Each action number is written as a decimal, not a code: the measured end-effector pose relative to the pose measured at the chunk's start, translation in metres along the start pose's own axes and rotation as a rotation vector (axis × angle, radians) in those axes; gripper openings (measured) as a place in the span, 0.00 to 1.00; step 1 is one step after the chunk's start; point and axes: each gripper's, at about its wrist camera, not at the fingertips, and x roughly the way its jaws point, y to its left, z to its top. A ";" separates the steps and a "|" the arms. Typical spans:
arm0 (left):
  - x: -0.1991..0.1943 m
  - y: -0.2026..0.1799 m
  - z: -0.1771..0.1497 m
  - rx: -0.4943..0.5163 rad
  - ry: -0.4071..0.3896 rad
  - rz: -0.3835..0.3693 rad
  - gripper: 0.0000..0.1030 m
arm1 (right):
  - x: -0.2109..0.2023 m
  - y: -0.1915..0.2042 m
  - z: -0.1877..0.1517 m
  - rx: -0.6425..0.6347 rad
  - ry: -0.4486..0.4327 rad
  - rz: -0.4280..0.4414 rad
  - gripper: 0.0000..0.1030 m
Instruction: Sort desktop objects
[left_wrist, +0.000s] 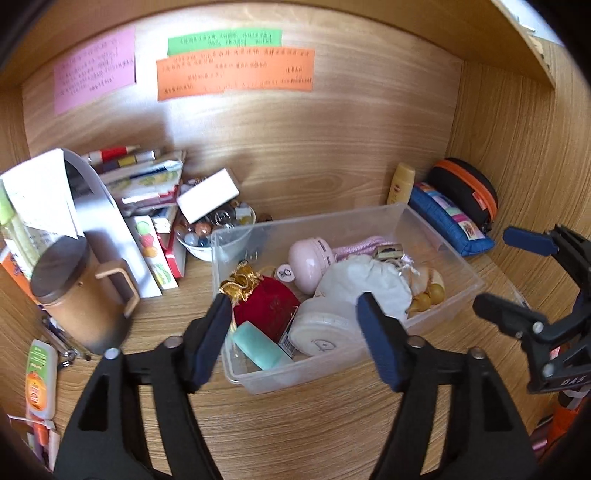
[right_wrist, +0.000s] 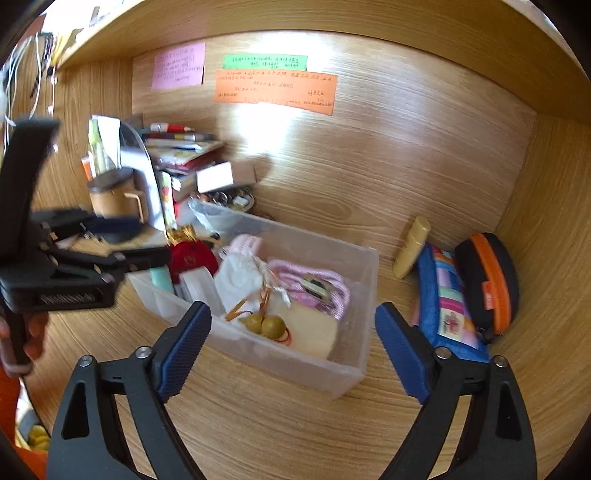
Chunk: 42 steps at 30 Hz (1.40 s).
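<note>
A clear plastic box (left_wrist: 332, 218) (right_wrist: 332, 373) stands on the wooden desk inside a cubby. It holds a red velvet pouch with gold trim (left_wrist: 266, 306) (right_wrist: 192, 258), a mint-green case (left_wrist: 258, 345), a round white case (left_wrist: 321, 332), a white cloth pouch (left_wrist: 365, 284), a pink round item (left_wrist: 310, 262) and small gourds (right_wrist: 266, 325). My left gripper (left_wrist: 295, 314) (right_wrist: 136, 240) hangs open over the box's near left end, pads touching nothing. My right gripper (right_wrist: 291, 317) (left_wrist: 517, 275) stands open before the box's right end, empty.
A lidded brown mug (left_wrist: 85, 295), a bowl of marbles (left_wrist: 207, 236) and stacked books and packets (left_wrist: 140, 177) crowd the left. A yellow bottle (right_wrist: 410, 247), blue pencil case (right_wrist: 447, 302) and black-orange zip case (right_wrist: 487, 280) lie at the right wall. Paper notes (left_wrist: 236, 74) hang behind.
</note>
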 end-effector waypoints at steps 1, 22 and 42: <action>-0.003 0.000 0.000 -0.001 -0.006 0.000 0.70 | 0.000 -0.001 -0.002 0.002 0.004 -0.002 0.87; -0.060 -0.003 0.001 -0.062 -0.148 0.134 0.97 | -0.064 0.016 0.002 0.044 -0.181 -0.125 1.00; -0.095 -0.022 -0.014 -0.050 -0.241 0.142 0.98 | -0.095 0.013 -0.001 0.162 -0.277 -0.091 1.00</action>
